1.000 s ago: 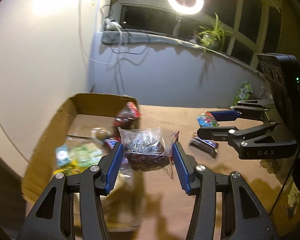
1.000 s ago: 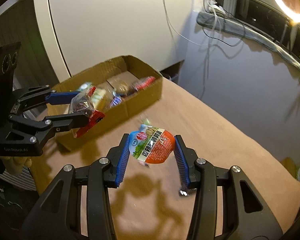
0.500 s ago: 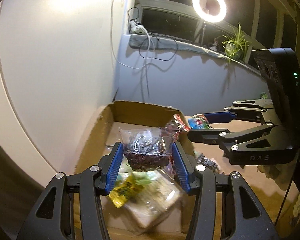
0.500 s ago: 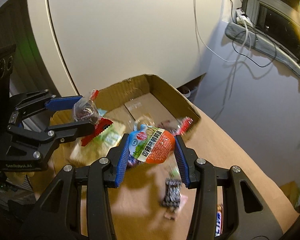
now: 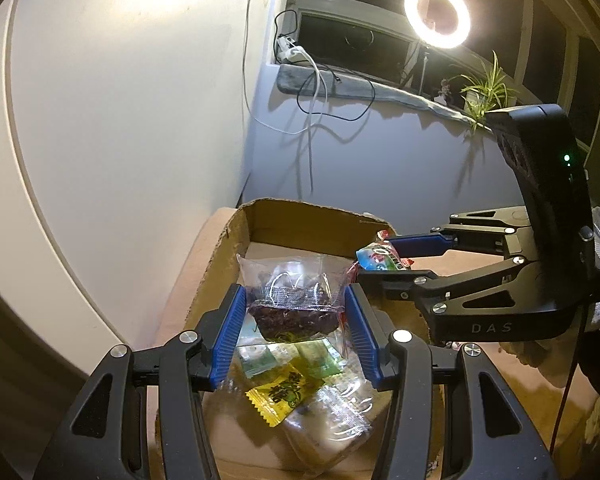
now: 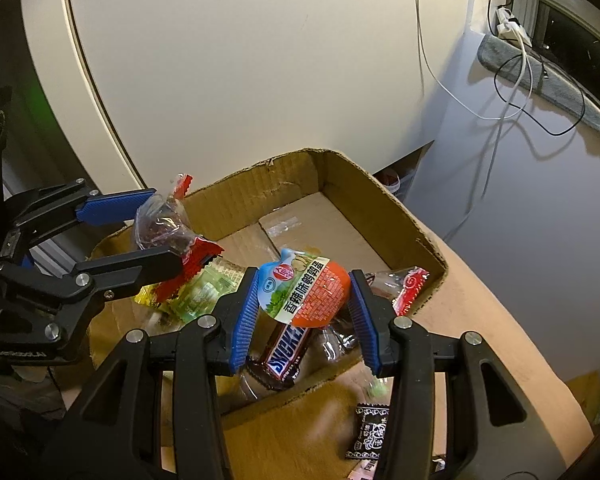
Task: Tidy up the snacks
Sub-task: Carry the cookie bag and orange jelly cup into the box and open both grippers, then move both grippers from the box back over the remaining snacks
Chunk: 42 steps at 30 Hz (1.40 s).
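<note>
Over cardboard box; left gripper clamps clear packet.

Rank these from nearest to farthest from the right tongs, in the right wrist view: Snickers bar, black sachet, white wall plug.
1. Snickers bar: in the box, just below the right tongs.
2. Black sachet: outside, lower right.
3. White wall plug: far upper right.

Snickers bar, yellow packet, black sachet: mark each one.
Snickers bar (image 6: 288, 350): right wrist view, on the lettering.
Yellow packet (image 5: 282, 394): left wrist view, wrapper's middle.
Black sachet (image 6: 368, 432): right wrist view, its printed face.
</note>
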Available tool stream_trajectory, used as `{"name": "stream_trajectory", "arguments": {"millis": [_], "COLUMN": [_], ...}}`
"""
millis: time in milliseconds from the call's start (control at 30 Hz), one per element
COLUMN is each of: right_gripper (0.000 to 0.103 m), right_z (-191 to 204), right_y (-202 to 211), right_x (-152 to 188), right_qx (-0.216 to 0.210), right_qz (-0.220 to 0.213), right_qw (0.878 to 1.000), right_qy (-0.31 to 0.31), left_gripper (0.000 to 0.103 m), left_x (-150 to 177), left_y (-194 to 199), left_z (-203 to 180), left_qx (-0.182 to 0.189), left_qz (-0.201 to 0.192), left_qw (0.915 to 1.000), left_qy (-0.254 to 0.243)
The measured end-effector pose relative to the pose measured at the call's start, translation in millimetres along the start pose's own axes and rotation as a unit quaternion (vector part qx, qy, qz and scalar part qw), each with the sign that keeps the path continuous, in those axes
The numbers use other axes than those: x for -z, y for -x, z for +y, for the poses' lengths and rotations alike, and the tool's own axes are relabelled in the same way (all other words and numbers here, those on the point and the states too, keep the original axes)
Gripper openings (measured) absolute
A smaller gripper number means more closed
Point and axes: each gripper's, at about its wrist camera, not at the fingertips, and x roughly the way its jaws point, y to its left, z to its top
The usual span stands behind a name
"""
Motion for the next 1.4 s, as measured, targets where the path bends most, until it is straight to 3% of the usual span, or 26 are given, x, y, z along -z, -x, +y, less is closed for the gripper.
{"name": "stream_trajectory", "arguments": {"millis": [467,567,633,800,1400], "right_gripper": [0.051,0.063,0.071,0.071,0.072], "right_z": [3,2,2,3,-5], "right_y": [-4,-2,1,5,50], "right_x": [0,0,0,2,23], "right_qx": [0.01,0.02,0.028,0.038,0.059], "right_qz": [0.004,0.0,-0.002,0.0,-0.022], "right_qw": [1.0,1.0,1.0,0.999,0.998], "right_qy": [0.006,0.007,0.007,0.009,-0.005], "left_gripper": [0.058,0.068,0.07,0.077,0.077], "left_x": [0,-1,-1,-1,-1], "left_y": [2,3,4,7,24], "left_z": [3,4,3,1,-22], "left_qx": [-0.01,-0.012,-0.014,-0.019,-0.017], "left_qz": [0.001,0.0,-0.003,-0.007,-0.018], "left_qw": [0.9999,0.9999,0.9999,0.9998,0.9997], "left_qy": [0.005,0.004,0.004,0.001,-0.004]}}
